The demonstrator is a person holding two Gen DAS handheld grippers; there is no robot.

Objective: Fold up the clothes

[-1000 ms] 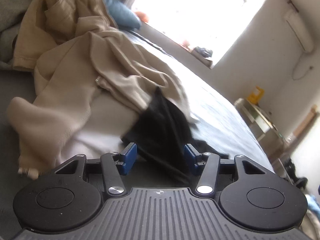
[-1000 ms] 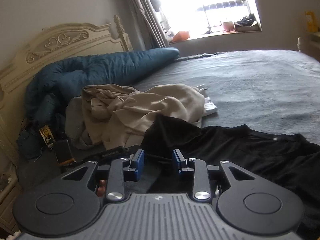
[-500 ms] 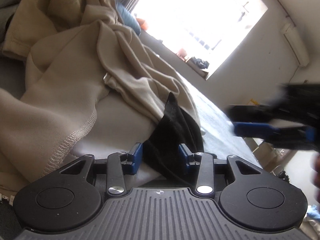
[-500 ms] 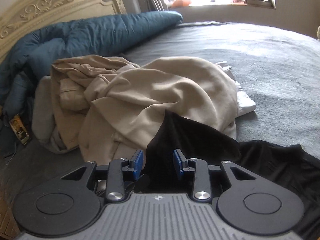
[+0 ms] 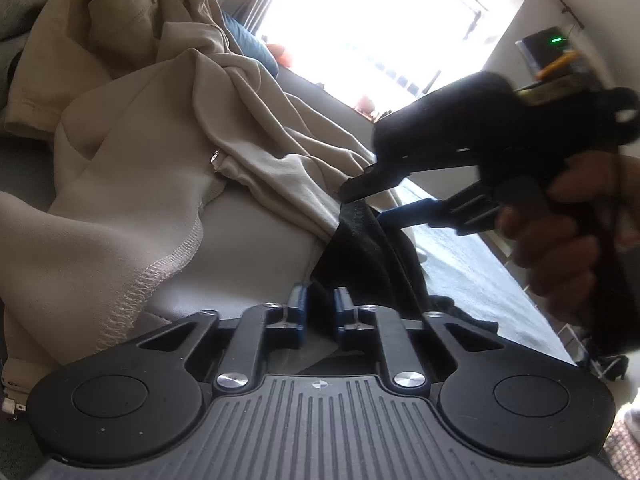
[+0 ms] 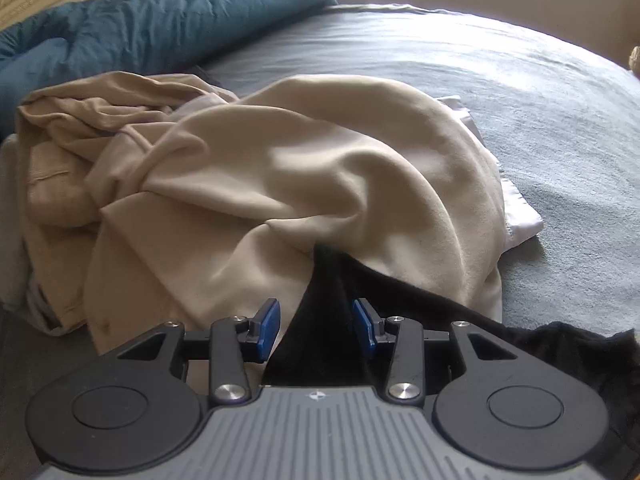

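A black garment (image 5: pixel 362 248) lies on the grey bed, its corner tucked under a heap of beige clothes (image 5: pixel 168 152). My left gripper (image 5: pixel 320 312) is shut on the black garment's edge close to the heap. My right gripper (image 6: pixel 316 326) is open, its blue pads either side of a raised fold of the black garment (image 6: pixel 328 304). In the left wrist view the right gripper (image 5: pixel 368 204) comes in from the right, held by a hand, with its fingers around the garment's top corner. The beige heap (image 6: pixel 260 172) fills the middle of the right wrist view.
A blue duvet (image 6: pixel 160 28) lies rolled along the carved headboard at the back. A white cloth (image 6: pixel 520 220) sticks out from under the beige heap on the right. Grey bedsheet (image 6: pixel 500 80) stretches toward the bright window.
My left gripper has closed on the black garment's edge. My right gripper has moved in toward the heap and opened wider around the black fold.
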